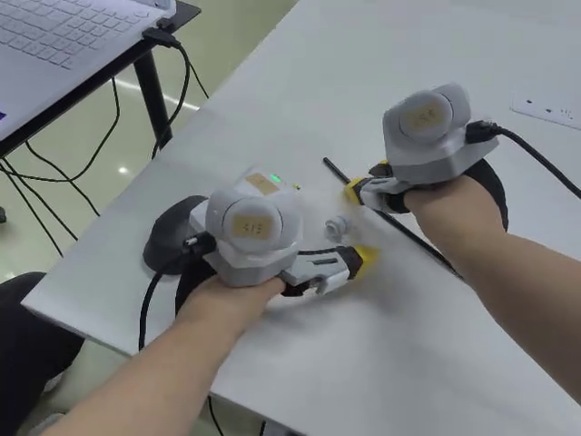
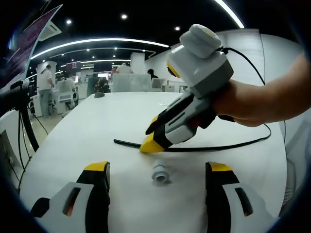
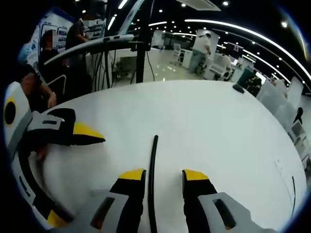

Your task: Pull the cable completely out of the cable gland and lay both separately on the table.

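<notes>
The cable gland lies free on the table between the left gripper's spread jaws; the cable lies apart, between the right gripper's slackened jaws. Lifting away carelessly could nudge the light gland rolling against the cable. A laptop sits well clear, blocking nothing

Bright, even ceiling light (head view slightly blurred, fisheye edges bowed).

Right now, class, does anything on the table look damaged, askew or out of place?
Nothing stands out. The cable gland lies on the table between the open jaws of the left gripper, apart from the black cable, which runs between the jaws of the right gripper.
</notes>
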